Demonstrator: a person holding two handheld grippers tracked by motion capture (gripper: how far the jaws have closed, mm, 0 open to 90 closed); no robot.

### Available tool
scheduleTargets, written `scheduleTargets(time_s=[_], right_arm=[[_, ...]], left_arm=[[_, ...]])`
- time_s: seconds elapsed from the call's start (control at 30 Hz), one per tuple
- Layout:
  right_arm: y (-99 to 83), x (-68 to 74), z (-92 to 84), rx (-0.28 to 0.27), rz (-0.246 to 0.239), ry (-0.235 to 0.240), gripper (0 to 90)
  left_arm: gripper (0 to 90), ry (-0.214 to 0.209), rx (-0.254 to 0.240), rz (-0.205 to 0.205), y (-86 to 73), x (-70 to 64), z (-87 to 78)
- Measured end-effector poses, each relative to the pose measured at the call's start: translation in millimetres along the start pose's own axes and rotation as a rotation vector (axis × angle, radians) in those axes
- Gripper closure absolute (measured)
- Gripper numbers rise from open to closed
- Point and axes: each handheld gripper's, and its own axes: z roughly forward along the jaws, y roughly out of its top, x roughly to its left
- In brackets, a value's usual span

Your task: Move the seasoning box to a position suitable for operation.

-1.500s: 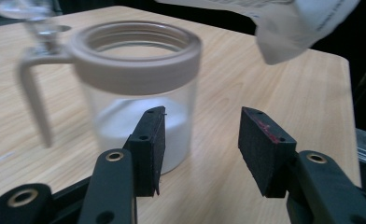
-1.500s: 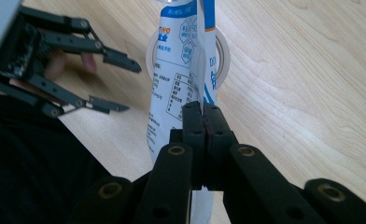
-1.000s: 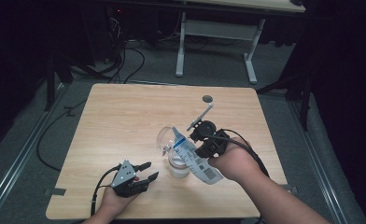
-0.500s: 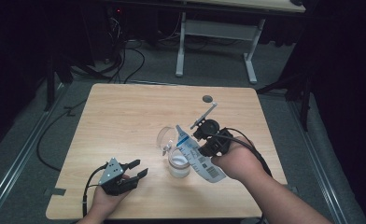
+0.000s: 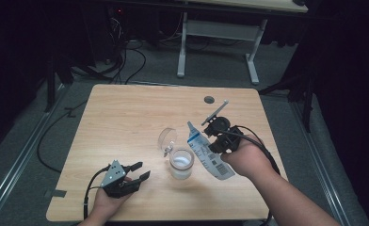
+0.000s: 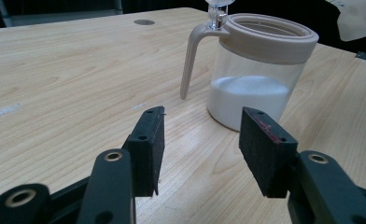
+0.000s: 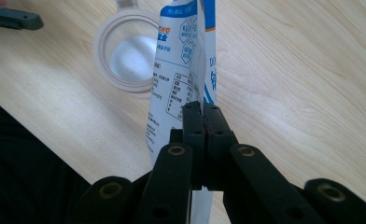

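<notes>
A clear jar (image 5: 181, 162) with a beige rim, holding white powder, stands at the table's front centre, its round lid (image 5: 167, 139) hinged open behind it. My right gripper (image 5: 211, 141) is shut on a white-and-blue pouch (image 5: 210, 153), held tilted just right of the jar. In the right gripper view the pouch (image 7: 181, 60) rises from the closed jaws of that gripper (image 7: 203, 112), next to the jar's mouth (image 7: 130, 53). My left gripper (image 5: 142, 171) rests open at the front left, pointing at the jar (image 6: 258, 74). Nothing sits between the jaws of the left gripper (image 6: 200, 140).
A dark round hole (image 5: 209, 99) marks the wooden table (image 5: 126, 113) near its far edge. Cables trail from both grippers off the front edge. Behind the table stand a white desk frame (image 5: 220, 33) and floor cables (image 5: 126, 61).
The left gripper has slid a little to the left along the front edge. The pouch has shifted slightly right and away from the jar. The jar has stayed put.
</notes>
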Motion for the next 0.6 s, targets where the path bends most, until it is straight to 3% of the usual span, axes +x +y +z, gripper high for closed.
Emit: scheduleTargets(time_s=[0.6], right_arm=[[-10.6,-34.5,32.5,0.036,0.056,-0.017,90.0]], left_arm=[[50.8,-0.007,-0.007,-0.011,-0.5,0.7,0.2]])
